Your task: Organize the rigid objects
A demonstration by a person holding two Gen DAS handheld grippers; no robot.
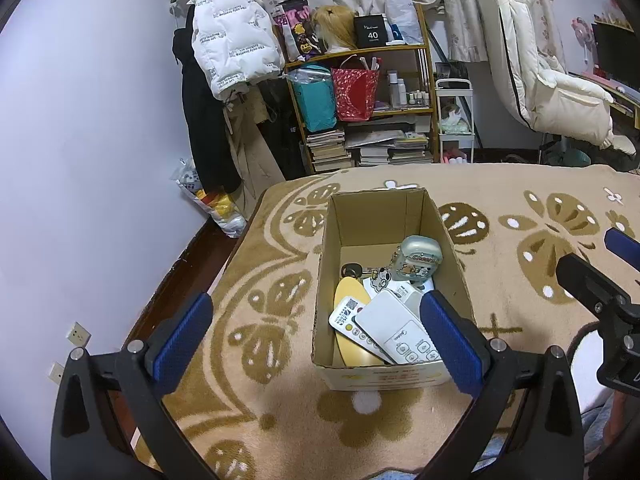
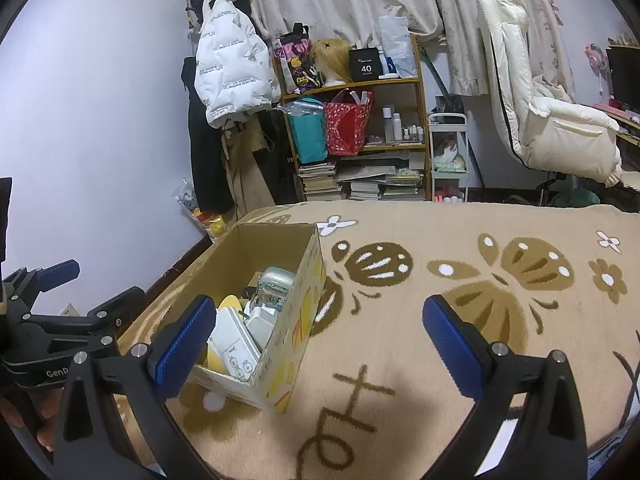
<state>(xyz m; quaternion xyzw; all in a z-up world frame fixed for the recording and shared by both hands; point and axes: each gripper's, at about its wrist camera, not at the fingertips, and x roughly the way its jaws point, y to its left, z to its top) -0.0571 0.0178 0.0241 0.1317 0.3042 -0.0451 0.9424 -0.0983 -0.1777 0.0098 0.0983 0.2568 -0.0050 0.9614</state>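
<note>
Cardboard box (image 1: 394, 264) between spread left tongs (image 1: 320, 338); right tongs (image 2: 320, 340) spread beside.

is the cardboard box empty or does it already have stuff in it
Not empty. The cardboard box stands upright, top open, holding two white remotes, a yellow oval item and a small decorated case.

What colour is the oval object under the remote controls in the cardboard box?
Pale yellow. The oval object lies beneath the white remote controls in the cardboard box; clearest in the left wrist view.

Matt cardboard box (image 1: 394, 376) holds glossy plastic remotes (image 1: 394, 326) on a fuzzy cloth blanket (image 2: 440, 344).
</note>
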